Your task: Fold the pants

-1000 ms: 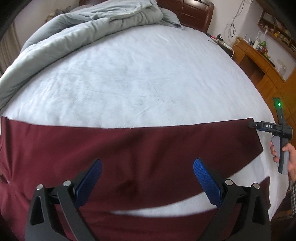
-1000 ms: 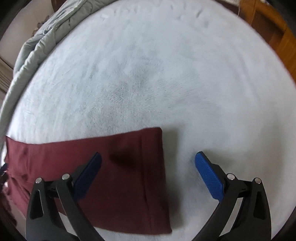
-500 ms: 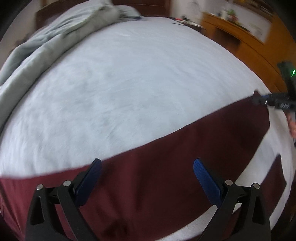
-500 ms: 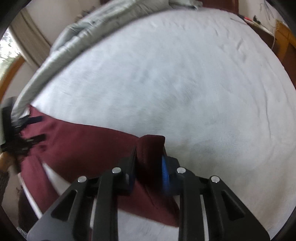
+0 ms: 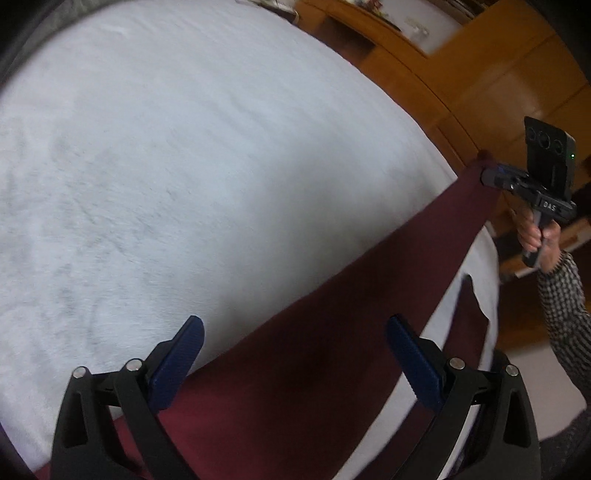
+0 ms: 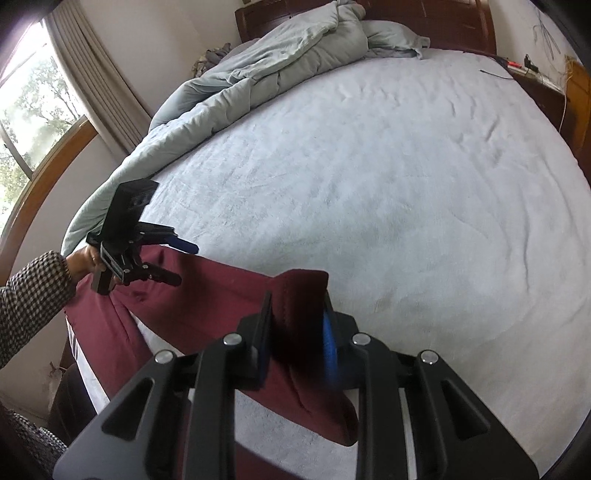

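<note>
Dark red pants [image 5: 332, 354] lie stretched across the near edge of a pale blue bed [image 5: 184, 166]. My right gripper [image 6: 295, 325] is shut on the hem of one pant leg [image 6: 303, 295] and holds it lifted off the bed; it also shows at the right of the left wrist view [image 5: 491, 177], pinching the leg's end. My left gripper [image 5: 295, 350] is open above the middle of the pants, holding nothing. In the right wrist view the left gripper [image 6: 181, 262] hovers open over the waist end [image 6: 147, 295].
A rumpled grey duvet [image 6: 258, 70] is piled along the far left side of the bed by the dark wooden headboard [image 6: 424, 14]. A window and curtain [image 6: 55, 92] stand at the left. Wooden furniture [image 5: 480, 74] stands past the bed's right side.
My right gripper closed on the pant leg's hem and lifted it. My left gripper stayed open and swung its view to the right along the pants.
</note>
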`<state>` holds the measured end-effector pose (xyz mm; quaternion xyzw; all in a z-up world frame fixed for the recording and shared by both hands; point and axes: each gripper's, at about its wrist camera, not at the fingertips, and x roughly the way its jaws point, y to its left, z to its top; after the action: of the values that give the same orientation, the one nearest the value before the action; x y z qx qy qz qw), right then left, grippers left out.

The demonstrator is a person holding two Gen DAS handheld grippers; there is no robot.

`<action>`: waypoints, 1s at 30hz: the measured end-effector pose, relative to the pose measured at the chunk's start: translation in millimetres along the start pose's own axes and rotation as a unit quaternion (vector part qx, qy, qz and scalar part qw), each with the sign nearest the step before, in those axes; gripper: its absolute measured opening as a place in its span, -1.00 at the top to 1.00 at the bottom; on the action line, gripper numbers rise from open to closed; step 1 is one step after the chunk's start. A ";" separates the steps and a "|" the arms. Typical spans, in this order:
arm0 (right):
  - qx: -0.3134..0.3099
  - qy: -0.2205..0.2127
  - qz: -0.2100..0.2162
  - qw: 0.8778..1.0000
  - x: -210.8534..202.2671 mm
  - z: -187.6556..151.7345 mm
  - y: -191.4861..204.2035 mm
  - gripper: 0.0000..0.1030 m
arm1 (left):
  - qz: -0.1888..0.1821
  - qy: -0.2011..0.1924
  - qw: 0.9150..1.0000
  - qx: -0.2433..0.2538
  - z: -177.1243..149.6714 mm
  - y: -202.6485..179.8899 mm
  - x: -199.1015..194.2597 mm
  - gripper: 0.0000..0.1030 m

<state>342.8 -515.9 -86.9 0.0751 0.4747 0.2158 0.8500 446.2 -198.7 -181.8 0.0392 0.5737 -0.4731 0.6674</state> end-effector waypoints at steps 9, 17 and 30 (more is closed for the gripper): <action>0.021 -0.030 0.006 0.999 -16.2 -9.4 0.4 0.57 | -0.009 0.024 1.000 0.011 -13.6 -21.7 -9.7 0.63; 0.028 -0.064 -0.012 0.997 -47.2 -61.9 18.9 0.56 | 0.132 -0.070 0.986 0.071 -70.0 -135.3 -54.4 0.66; 0.062 0.008 -0.052 0.997 -42.6 -205.6 56.5 -0.19 | 0.225 -0.025 0.970 0.084 -197.4 -192.2 12.3 0.66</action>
<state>134.1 -499.8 -145.7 0.1012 0.4976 0.1415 0.8498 171.1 -194.0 -164.3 0.2114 0.4919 -0.3581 0.7649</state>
